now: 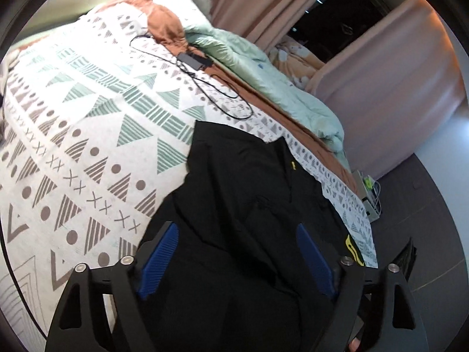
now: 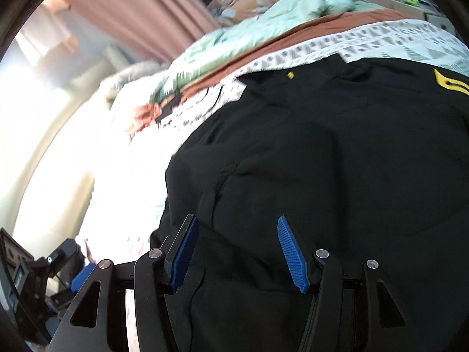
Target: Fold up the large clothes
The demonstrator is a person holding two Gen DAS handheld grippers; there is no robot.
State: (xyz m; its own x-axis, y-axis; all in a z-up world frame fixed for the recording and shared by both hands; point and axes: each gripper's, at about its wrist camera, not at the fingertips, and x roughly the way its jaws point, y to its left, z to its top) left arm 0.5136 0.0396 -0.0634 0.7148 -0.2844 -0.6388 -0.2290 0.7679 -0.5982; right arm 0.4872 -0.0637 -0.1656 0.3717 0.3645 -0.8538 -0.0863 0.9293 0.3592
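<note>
Nearest the lens in both wrist views stand the black gripper frames with blue ribbed pads, and beyond them the scene runs down in size from bed to small details. Widest of all is the bed with its patterned sheet (image 1: pixel 96 135), white with green and grey triangles, dots and crosses, filling most of the left wrist view. Along its far side lie a rumpled mint-green quilt (image 1: pixel 263 67) and a rust-orange cloth (image 1: pixel 164 20), with pink curtains (image 1: pixel 390 67) behind them. On the near part of the sheet lies the black garment (image 1: pixel 252 205), spread mostly flat with a few creases; it carries a yellow print (image 2: pixel 451 83) near one edge and a tiny yellow tag (image 1: pixel 292 165) near its middle seam. The left gripper (image 1: pixel 239 259) hangs over the garment's near portion, jaws released and wide, the cloth lying below them and not pinched between the pads. The right gripper (image 2: pixel 237 252) is likewise over the garment, jaws parted about halfway, with nothing clamped between them; this view is blurred. Further up the sheet rest a dark power adapter (image 1: pixel 195 60) and its looping black cable (image 1: pixel 217 94).
</note>
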